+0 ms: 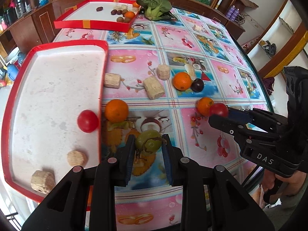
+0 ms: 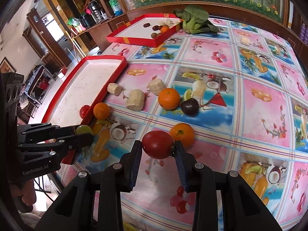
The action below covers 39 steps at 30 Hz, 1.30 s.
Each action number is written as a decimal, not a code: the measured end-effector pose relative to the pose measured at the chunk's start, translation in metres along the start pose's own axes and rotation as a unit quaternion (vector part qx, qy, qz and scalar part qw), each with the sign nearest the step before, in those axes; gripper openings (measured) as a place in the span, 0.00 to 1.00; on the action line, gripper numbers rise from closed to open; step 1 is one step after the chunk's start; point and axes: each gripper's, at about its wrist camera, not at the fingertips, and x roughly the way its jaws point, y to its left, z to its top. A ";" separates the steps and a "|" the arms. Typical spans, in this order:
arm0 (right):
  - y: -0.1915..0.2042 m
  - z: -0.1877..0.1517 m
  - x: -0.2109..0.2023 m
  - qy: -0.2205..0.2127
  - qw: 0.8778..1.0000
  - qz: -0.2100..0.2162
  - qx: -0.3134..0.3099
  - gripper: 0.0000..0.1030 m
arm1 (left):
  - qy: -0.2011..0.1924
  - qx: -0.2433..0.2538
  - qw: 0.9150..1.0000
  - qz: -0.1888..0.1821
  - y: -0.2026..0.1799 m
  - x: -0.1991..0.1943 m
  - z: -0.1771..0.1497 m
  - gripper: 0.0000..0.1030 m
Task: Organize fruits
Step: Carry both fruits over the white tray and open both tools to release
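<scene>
Tomato [image 2: 157, 144] clamped between right fingers [image 2: 137, 154] — green fruit [image 1: 148, 144] between left fingers [image 1: 129, 150].

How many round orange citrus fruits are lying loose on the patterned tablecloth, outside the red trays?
3: one against the near red tray's wall, one touching the dark purple plum, one just behind the red tomato in the right tongs. More oranges sit in the far tray; some there may be hidden.

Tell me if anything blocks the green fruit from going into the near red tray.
Only the near tray's own red wall; the left hand-held gripper must lift the green fruit over it. An orange sits against that wall further along.
</scene>
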 end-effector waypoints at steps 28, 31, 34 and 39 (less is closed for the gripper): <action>0.123 0.065 0.054 0.021 0.992 0.070 -0.107 0.34 | -0.029 -0.141 0.989 0.035 0.138 -0.030 -0.008 0.24; 0.136 0.076 0.068 0.030 0.990 0.072 -0.117 0.34 | -0.020 -0.138 0.990 0.035 0.140 -0.022 -0.009 0.24; 0.148 0.084 0.083 0.037 0.988 0.069 -0.131 0.34 | -0.012 -0.134 0.990 0.032 0.139 -0.014 -0.010 0.24; 0.158 0.088 0.106 0.053 0.986 0.059 -0.144 0.34 | -0.002 -0.116 0.993 0.032 0.135 -0.003 -0.013 0.24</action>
